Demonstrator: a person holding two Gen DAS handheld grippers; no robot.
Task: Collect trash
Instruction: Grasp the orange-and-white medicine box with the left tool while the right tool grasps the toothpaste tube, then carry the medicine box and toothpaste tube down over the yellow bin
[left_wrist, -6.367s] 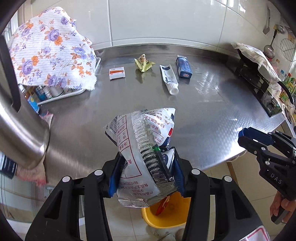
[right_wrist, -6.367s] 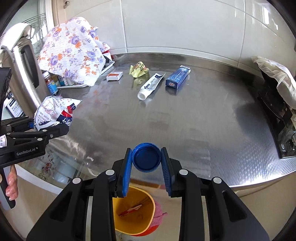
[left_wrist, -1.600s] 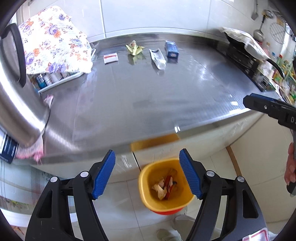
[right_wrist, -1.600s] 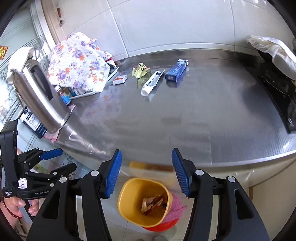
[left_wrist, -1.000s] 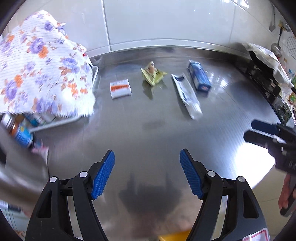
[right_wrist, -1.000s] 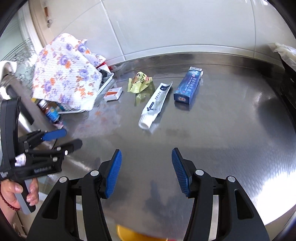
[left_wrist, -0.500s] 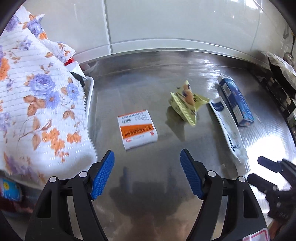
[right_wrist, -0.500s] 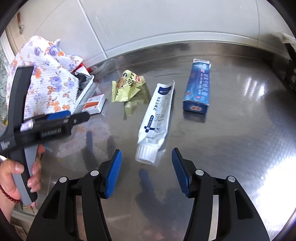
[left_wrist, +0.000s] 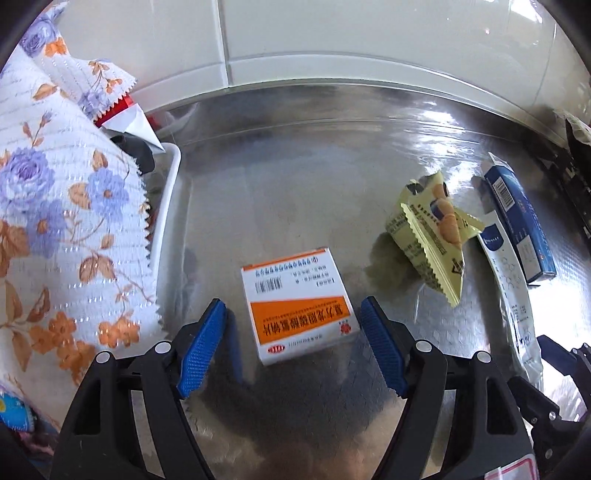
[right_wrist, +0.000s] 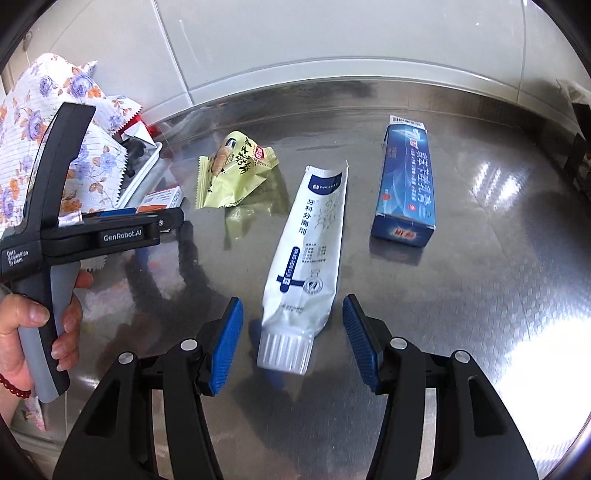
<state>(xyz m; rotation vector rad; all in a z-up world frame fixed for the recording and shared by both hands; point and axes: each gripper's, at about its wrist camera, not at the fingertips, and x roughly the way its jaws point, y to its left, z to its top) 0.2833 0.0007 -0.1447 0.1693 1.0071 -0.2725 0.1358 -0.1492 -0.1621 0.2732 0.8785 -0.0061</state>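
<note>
A white and orange medicine box (left_wrist: 299, 304) lies on the steel counter between the open jaws of my left gripper (left_wrist: 291, 347), which is empty. A white toothpaste tube (right_wrist: 306, 258) lies with its cap end between the open jaws of my right gripper (right_wrist: 291, 343), also empty. A yellow snack wrapper (right_wrist: 232, 173) and a blue toothpaste carton (right_wrist: 406, 173) lie further back; both also show in the left wrist view, the wrapper (left_wrist: 432, 236) and the carton (left_wrist: 517, 221). The left gripper (right_wrist: 162, 218) shows at the left of the right wrist view, over the medicine box (right_wrist: 162, 197).
A floral cloth (left_wrist: 55, 206) covers a white tray (left_wrist: 166, 206) at the counter's left. A tiled wall (right_wrist: 295, 33) runs behind the counter. A dark stove edge (left_wrist: 576, 184) is at the far right.
Both grippers have moved forward and down over the counter. The medicine box now sits between the left jaws and the tube's cap end between the right jaws. Both stay open.
</note>
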